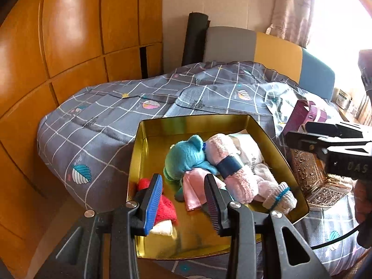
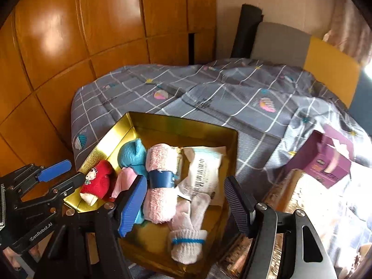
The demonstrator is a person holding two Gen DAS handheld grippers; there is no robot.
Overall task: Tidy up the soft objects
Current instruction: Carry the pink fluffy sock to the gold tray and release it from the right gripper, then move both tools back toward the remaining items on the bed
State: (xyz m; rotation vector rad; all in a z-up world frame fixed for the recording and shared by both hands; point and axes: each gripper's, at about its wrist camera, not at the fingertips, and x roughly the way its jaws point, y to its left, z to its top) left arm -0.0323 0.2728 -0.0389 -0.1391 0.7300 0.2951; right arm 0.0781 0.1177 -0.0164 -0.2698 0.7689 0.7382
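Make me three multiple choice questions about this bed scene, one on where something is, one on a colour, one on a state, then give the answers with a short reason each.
1. Where does the rolled pink towel lie?
A. in the gold tin
B. on the purple box
C. on the floor

2. What colour is the band around the towel?
A. yellow
B. dark blue
C. red

3. How is the right claw?
A. shut on the towel
B. open, holding nothing
C. shut on the white socks

Answers: 1 A, the tin's walls surround it. 2 B, a dark blue band wraps its middle. 3 B, its jaws stand wide apart above the tin, pressing on nothing.
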